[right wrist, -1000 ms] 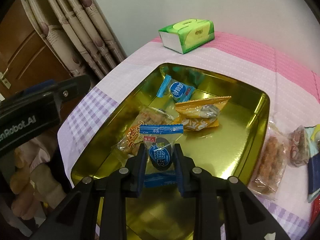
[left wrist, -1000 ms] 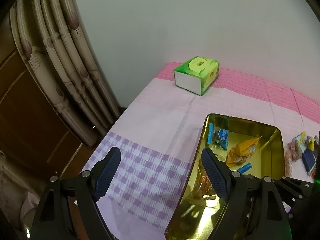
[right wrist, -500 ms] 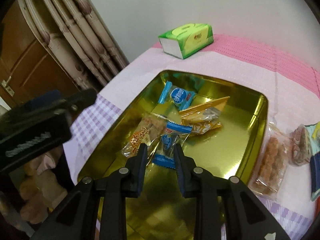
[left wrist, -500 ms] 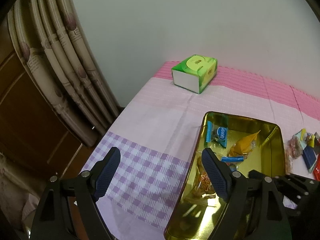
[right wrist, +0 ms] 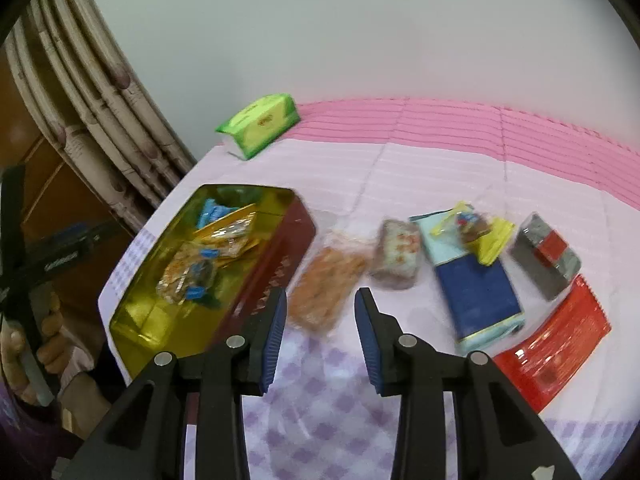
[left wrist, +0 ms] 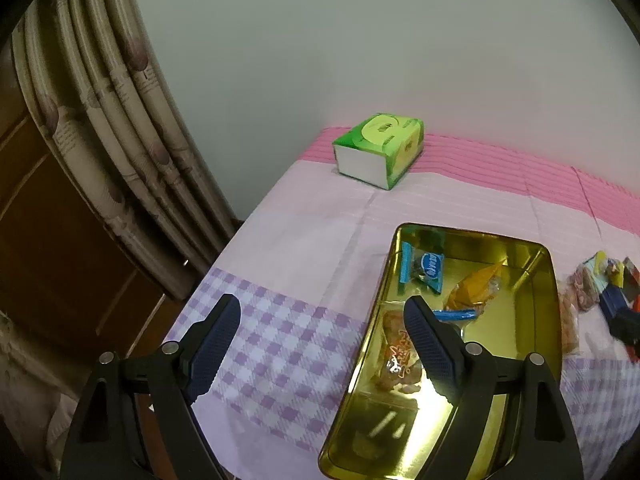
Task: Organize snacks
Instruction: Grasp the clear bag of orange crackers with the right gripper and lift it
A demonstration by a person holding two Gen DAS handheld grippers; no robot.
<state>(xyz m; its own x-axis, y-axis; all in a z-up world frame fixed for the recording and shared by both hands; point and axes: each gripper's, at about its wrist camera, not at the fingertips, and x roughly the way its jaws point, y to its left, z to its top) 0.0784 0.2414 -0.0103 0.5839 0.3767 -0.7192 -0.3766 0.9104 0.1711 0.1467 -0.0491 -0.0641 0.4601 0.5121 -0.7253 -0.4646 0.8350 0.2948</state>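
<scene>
- Hovering over the checked cloth, the right gripper (right wrist: 321,332) has just been opening, nothing between its jaws
- Left gripper (left wrist: 320,344) spread wide, empty
- Wrapped snacks (right wrist: 204,256) lie in the gold tin (right wrist: 160,320)

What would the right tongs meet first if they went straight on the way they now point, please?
Probably the clear packet of orange snacks lying on the tablecloth just beyond the open right tongs; blur leaves depth uncertain.

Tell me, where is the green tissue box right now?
The green tissue box sits at the far end of the table on the pink cloth, close to the wall and the curtain, well beyond the gold tin. Nothing touches it.
</scene>
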